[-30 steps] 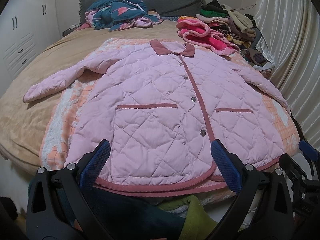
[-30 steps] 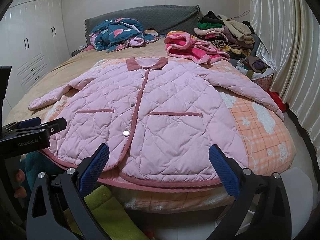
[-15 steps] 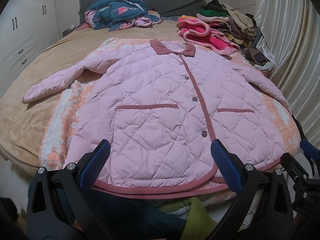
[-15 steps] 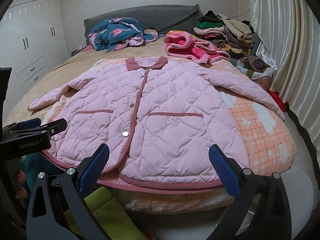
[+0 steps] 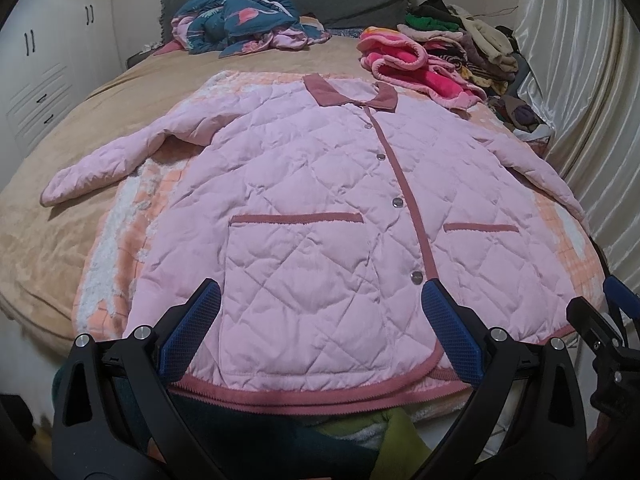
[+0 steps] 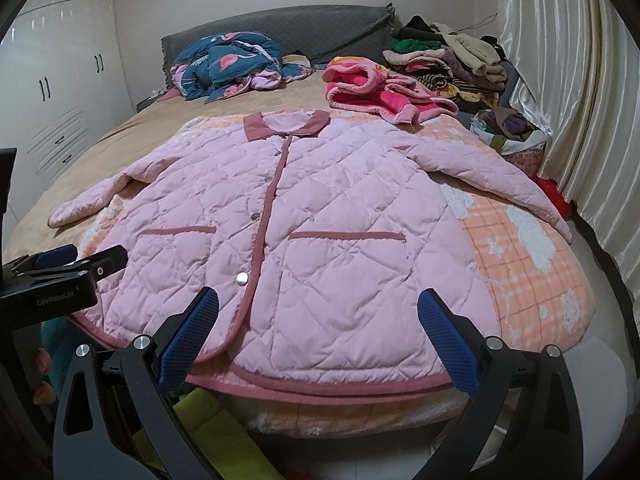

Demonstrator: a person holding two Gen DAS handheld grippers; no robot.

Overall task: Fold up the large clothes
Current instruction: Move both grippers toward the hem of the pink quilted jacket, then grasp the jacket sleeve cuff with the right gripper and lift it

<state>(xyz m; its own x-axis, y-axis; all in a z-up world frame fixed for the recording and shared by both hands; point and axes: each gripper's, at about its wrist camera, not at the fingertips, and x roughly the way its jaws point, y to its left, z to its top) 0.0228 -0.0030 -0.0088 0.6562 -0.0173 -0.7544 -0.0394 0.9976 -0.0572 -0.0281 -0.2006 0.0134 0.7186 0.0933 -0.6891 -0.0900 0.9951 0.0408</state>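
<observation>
A big pink jacket (image 5: 320,208) lies flat and buttoned on an orange blanket (image 6: 520,264) on the bed (image 5: 48,216), its bottom hem at the near edge. The left gripper (image 5: 320,332) and right gripper (image 6: 318,330) hang just above that hem, jaws wide apart and holding nothing. A pile of clothes (image 6: 440,64) sits at the far right corner.

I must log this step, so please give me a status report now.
Left gripper open, right gripper open, both empty near the hem. Jacket flat on bed, buttoned, sleeves out, unfolded. Nothing on the jacket.
</observation>
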